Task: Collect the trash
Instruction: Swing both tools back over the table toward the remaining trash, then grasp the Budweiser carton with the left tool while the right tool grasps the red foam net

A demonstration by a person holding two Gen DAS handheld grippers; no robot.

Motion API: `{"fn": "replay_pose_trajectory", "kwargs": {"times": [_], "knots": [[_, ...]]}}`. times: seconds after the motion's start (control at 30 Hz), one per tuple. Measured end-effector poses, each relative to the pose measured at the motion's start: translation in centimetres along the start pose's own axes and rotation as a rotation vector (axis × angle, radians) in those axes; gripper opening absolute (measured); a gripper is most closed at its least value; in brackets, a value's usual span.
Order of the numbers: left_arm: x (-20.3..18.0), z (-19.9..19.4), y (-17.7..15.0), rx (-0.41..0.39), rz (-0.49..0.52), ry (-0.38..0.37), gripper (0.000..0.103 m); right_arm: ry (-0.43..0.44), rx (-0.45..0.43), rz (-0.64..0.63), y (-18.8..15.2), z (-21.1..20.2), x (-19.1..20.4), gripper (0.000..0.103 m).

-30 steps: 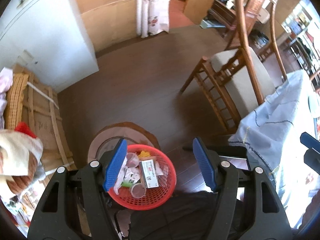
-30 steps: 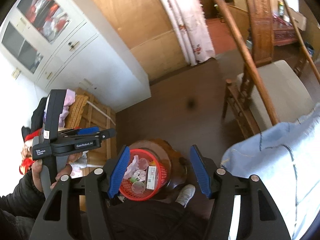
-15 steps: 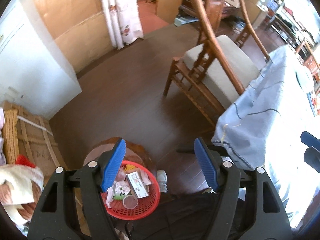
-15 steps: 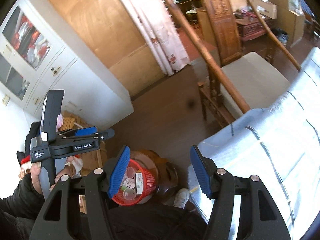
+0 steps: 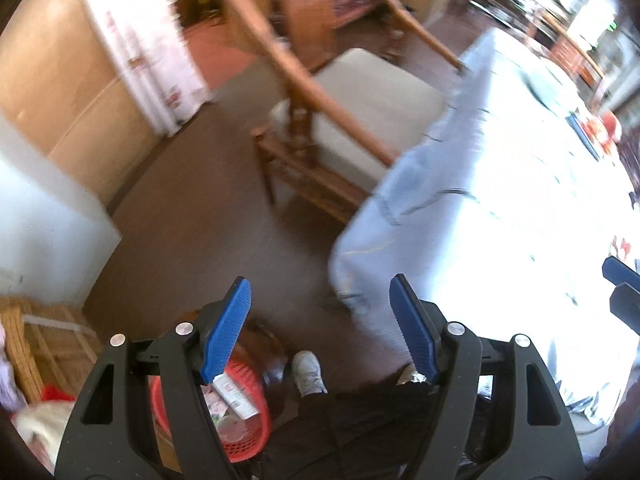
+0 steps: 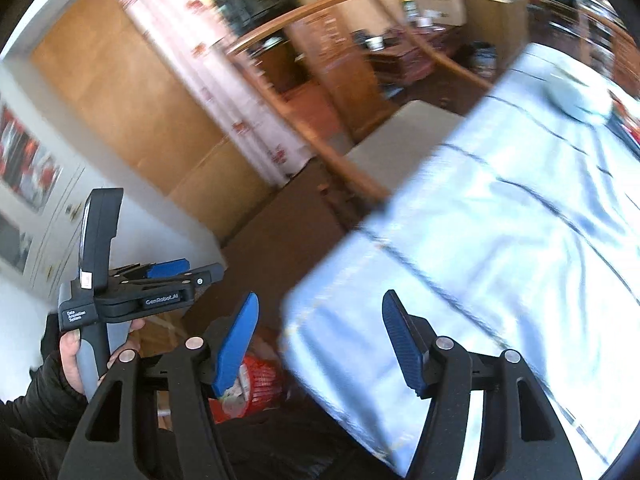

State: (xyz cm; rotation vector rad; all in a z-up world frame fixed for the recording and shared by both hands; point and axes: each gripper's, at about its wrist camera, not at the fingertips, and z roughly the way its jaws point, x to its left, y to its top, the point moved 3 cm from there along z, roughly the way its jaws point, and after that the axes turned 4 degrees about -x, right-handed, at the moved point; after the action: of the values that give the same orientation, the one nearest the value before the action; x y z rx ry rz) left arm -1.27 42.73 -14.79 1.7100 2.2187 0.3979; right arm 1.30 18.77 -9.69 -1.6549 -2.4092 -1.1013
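Two tools, the left tool (image 5: 320, 320) and the right tool (image 6: 318, 336), gape wide and hold nothing. A red mesh basket (image 5: 248, 446) of wrappers, cups and a small carton (image 5: 234, 394) sits low left of frame, beside the cloth-covered table (image 6: 500, 240).

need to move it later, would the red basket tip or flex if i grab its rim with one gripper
The red basket looks like thin plastic mesh, so its rim would probably flex. Its contents seem to be light wrappers, a carton and cups, so it is likely light. A one-sided grip may tilt it and spill.
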Motion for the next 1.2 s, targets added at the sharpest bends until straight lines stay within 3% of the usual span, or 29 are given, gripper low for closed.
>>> {"fn": "replay_pose_trajectory", "kwargs": {"times": [0.17, 0.43, 0.57, 0.77, 0.93, 1.2], "knots": [[-9.5, 1.1, 1.6, 0.003, 0.151, -0.061, 0.07, -0.097, -0.086, 0.165, -1.9, -5.1, -9.3, 0.066], [-28.9, 2.7, 1.2, 0.021, 0.403, -0.188, 0.071, -0.265, -0.206, 0.452, -7.0, -14.3, -25.3, 0.067], [-38.7, 3.7, -0.7, 0.042, 0.531, -0.259, 0.071, -0.324, -0.245, 0.521, -9.1, -18.1, -30.5, 0.067], [-50.0, 5.6, -3.5, 0.064, 0.679, -0.342, 0.071, -0.381, -0.273, 0.622, -13.3, -22.4, -36.4, 0.067], [-56.3, 8.2, -4.2, 0.082, 0.729, -0.362, 0.071, -0.424, -0.274, 0.686, -16.3, -24.6, -39.2, 0.067], [-60.0, 11.1, -4.2, 0.086, 0.761, -0.338, 0.065, -0.446, -0.279, 0.735, -18.0, -26.1, -41.5, 0.067]]}}
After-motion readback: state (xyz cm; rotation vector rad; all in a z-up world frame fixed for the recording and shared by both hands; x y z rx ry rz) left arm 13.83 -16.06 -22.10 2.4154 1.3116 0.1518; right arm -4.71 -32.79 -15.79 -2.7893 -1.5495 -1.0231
